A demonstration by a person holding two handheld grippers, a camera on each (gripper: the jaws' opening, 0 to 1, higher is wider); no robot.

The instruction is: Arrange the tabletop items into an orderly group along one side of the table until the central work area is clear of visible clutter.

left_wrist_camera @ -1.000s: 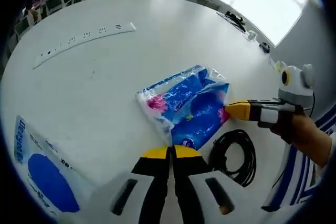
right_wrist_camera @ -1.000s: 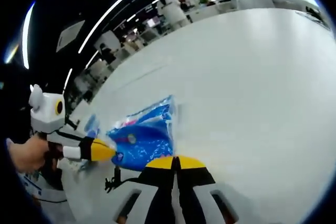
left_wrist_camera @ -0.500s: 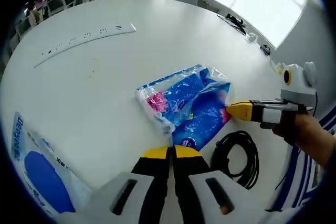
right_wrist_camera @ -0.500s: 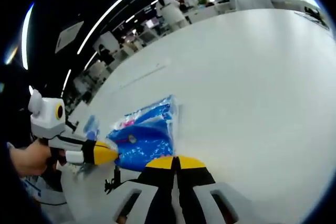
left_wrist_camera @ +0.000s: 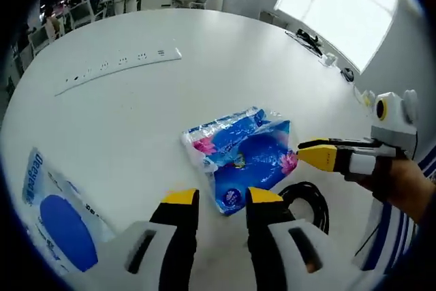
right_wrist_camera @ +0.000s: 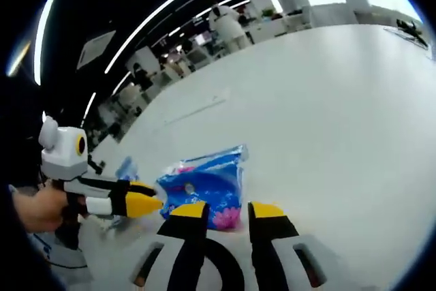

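A blue plastic tissue pack [left_wrist_camera: 240,157] with pink flowers lies crumpled on the white table [left_wrist_camera: 136,120]. My left gripper [left_wrist_camera: 222,199] is open just short of the pack's near end, with nothing between its yellow tips. My right gripper [left_wrist_camera: 315,155] comes in from the right, its tips close to the pack's right side. In the right gripper view, the right gripper [right_wrist_camera: 227,210] stands open just short of the pack [right_wrist_camera: 204,183]. The left gripper [right_wrist_camera: 144,197] shows there on the left with its jaws apart, held by a hand [right_wrist_camera: 37,208].
A coiled black cable [left_wrist_camera: 308,202] lies beside the pack, near the right gripper. A white and blue packet [left_wrist_camera: 54,216] lies at the near left. A long white power strip [left_wrist_camera: 119,66] runs across the far side. Office desks and people stand beyond the table.
Both grippers have gone from shut to open. The tissue pack now lies a little farther from both sets of tips.
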